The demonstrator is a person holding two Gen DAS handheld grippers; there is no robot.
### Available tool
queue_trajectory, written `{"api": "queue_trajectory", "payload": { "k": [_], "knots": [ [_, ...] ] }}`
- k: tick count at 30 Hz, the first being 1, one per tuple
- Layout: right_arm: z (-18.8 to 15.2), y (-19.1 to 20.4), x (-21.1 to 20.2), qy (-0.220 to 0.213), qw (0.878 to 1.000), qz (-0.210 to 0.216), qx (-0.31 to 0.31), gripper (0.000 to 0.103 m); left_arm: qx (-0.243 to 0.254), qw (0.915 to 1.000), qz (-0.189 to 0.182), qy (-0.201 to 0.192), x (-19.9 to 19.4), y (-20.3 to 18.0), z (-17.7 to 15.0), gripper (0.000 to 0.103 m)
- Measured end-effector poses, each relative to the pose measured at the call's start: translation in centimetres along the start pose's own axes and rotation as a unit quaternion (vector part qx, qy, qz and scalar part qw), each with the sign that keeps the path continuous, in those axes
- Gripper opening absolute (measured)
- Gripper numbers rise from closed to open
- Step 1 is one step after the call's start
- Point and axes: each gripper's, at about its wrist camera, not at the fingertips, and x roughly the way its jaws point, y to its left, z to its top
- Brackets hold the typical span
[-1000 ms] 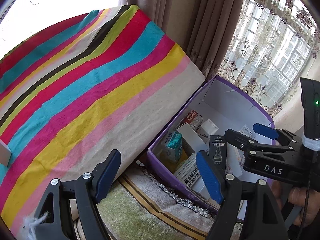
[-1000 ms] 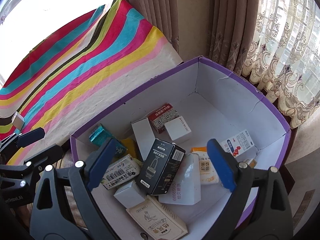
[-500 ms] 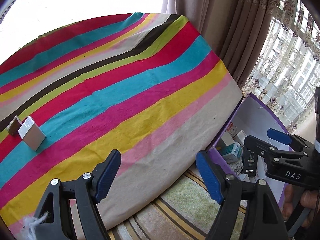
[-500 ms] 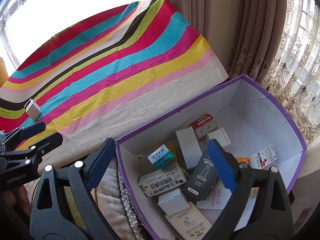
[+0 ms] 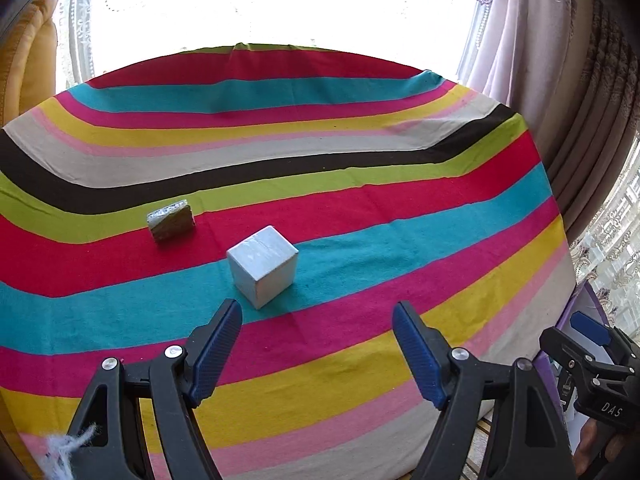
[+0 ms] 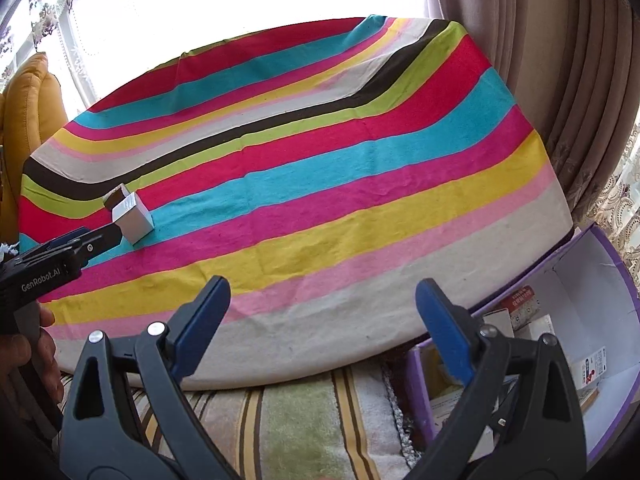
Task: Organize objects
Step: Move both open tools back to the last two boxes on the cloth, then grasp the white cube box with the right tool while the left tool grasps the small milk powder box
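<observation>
Both views are brightly lit by daylight entering from the window (image 5: 280, 4) at the far side, which is overexposed to plain white with no detail. The striped cloth (image 5: 360, 240) is evenly lit and its colours are saturated. The white box (image 5: 264, 266) casts a short, soft shadow toward the near side. Fisheye distortion curves straight stripes and edges, and dark vignetting fills the corners. Focus is sharp at centre, softer toward the rim.
</observation>
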Motion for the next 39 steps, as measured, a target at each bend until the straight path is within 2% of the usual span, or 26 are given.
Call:
{"api": "queue_trajectory", "payload": {
  "k": [5, 11, 22, 26, 28, 29, 32, 39],
  "knots": [
    [0.7, 3.4, 1.6, -0.004, 0.999, 0.025, -0.026, 0.095, -0.043, 0.9983, 0.037, -0.01, 1.1, 4.3, 1.1, 0.078],
    [1.7, 7.6, 3.6, -0.007, 0.996, 0.057, -0.068, 0.095, -0.084, 0.9945, 0.061, -0.014, 3.4, 8.1, 2.2, 0.078],
    [2.4, 14.2, 7.2, -0.007, 0.983, 0.102, -0.153, 0.095, -0.142, 0.9856, 0.093, -0.004, 8.3, 11.9, 4.8, 0.078],
    [2.5, 15.6, 8.1, -0.005, 0.979, 0.113, -0.171, 0.095, -0.147, 0.9837, 0.103, 0.003, 9.8, 12.8, 5.7, 0.078],
    [2.6, 16.3, 8.7, -0.006, 0.977, 0.115, -0.181, 0.095, -0.139, 0.9835, 0.115, 0.008, 10.4, 12.8, 5.9, 0.073],
    [2.7, 16.6, 8.9, -0.005, 0.976, 0.117, -0.185, 0.095, -0.135, 0.9836, 0.119, 0.012, 10.7, 12.8, 5.9, 0.065],
    [2.8, 17.5, 9.9, -0.002, 0.974, 0.12, -0.192, 0.095, -0.114, 0.9847, 0.132, 0.009, 10.7, 12.5, 5.9, 0.051],
    [3.2, 19.1, 11.5, 0.006, 0.971, 0.135, -0.197, 0.095, -0.13, 0.9843, 0.119, -0.005, 9.3, 13.5, 5.2, 0.051]
  ]
}}
